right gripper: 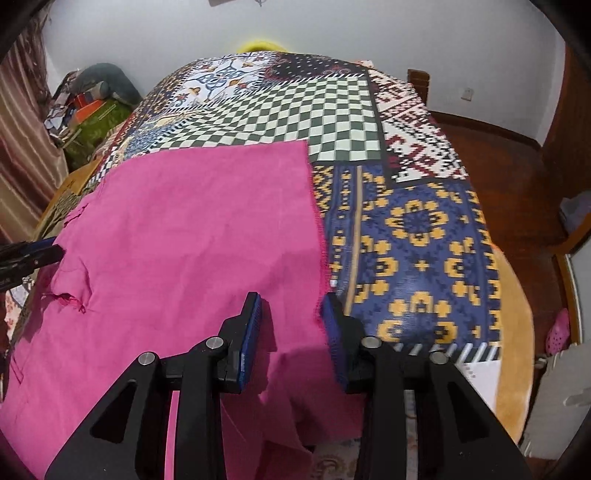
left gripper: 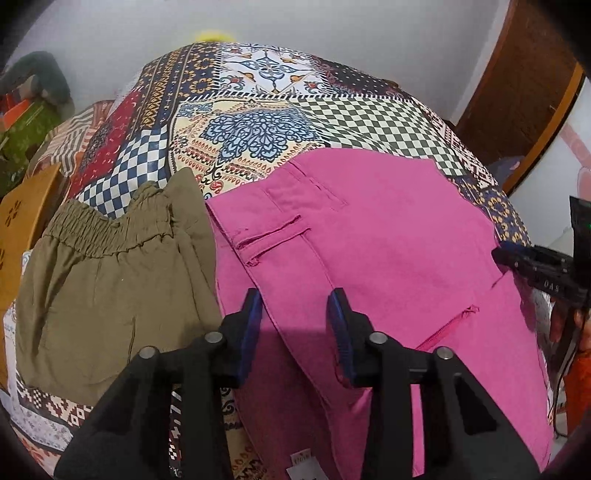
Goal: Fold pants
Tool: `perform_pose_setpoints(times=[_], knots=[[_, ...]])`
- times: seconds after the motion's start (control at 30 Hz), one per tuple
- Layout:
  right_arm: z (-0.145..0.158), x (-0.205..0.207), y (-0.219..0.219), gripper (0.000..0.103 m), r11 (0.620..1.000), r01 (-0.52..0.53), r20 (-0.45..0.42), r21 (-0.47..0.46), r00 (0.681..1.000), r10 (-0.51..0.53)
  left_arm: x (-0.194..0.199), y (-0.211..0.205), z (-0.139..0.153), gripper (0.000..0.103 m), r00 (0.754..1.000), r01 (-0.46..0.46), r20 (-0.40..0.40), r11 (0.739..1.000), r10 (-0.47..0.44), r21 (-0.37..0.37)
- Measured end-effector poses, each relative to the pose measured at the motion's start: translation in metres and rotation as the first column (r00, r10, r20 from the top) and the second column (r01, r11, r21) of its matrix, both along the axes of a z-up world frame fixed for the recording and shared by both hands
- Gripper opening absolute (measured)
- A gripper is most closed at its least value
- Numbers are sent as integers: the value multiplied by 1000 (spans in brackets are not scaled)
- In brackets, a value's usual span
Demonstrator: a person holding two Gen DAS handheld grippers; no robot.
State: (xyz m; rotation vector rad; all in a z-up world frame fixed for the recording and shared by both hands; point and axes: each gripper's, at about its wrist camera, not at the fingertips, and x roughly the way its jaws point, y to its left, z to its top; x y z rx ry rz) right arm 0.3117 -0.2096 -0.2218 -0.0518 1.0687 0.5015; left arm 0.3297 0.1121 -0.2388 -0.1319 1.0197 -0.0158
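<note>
Left tongs (left gripper: 295,325): blue pads spread, nothing between them, poised over the waistband end of the pink pants (left gripper: 369,240), above the seam beside a welt pocket. Whether a pad touches the cloth: cannot tell.

Right tongs (right gripper: 291,325): pads likewise spread, straddling the frayed hem edge of the pink pants (right gripper: 192,229); left pad over pink cloth, right pad over the patterned cloth (right gripper: 417,229) covering the worktop. No grip evident.

Pink pants lie flat across the near half of the worktop, front edge hanging over the near side.

Just beside them, on the left in the left wrist view: olive pants (left gripper: 110,273) with elastic waistband, edges touching or overlapping the pink.

Beyond: bare patchwork cloth, then a white wall (right gripper: 332,33). Wooden floor (right gripper: 498,166) to the right.
</note>
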Motion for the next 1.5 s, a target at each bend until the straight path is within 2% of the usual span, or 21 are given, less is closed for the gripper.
perform_pose_setpoints(times=[0.07, 0.13, 0.23, 0.3, 0.47, 0.73, 0.93, 1.1, 1.2, 1.27, 1.3, 1.43, 1.5], knots=[[0, -3, 4, 32, 1000, -12, 13, -5, 1000, 12, -1, 0, 0, 26, 1000, -3, 3, 1000, 3, 16], [-1, -6, 8, 30, 999, -25, 29, -19, 999, 26, -2, -2, 2, 23, 1000, 6, 12, 999, -7, 39], [1, -6, 12, 19, 999, -44, 42, -33, 998, 45, -4, -9, 4, 17, 999, 30, 30, 994, -33, 103], [2, -8, 16, 15, 997, -56, 58, -51, 997, 59, -6, -14, 7, 13, 997, 46, 49, 990, -52, 133], [6, -13, 19, 11, 994, -65, 121, -89, 990, 75, -4, -14, 13, 6, 995, 52, 76, 990, -63, 132], [8, -13, 13, 8, 995, -46, 138, -84, 989, 57, -2, -18, 22, 6, 992, 49, 105, 986, -66, 159], [3, -11, 14, 8, 995, -46, 114, -92, 992, 57, 3, -14, 11, 6, 996, 54, 60, 987, -63, 148], [4, -6, 10, 12, 997, -38, 60, -70, 997, 42, 2, -12, 9, 8, 997, 53, 44, 989, -60, 136], [11, -5, 6, 23, 997, -19, 58, -68, 998, 23, 1, -9, 15, 11, 997, 46, 50, 992, -52, 121], [17, -6, 4, 36, 998, -10, 65, -57, 998, 13, -1, -6, 22, 11, 997, 39, 60, 993, -45, 112], [20, -7, 3, 38, 999, -8, 74, -50, 997, 11, -1, -5, 25, 12, 997, 33, 66, 993, -41, 116], [36, -8, 4, 40, 999, -8, 110, -52, 994, 14, -2, 3, 46, 12, 995, 8, 93, 994, -19, 112], [46, -8, 5, 40, 999, -9, 128, -52, 992, 16, -1, 8, 57, 16, 994, -8, 113, 994, -5, 110]])
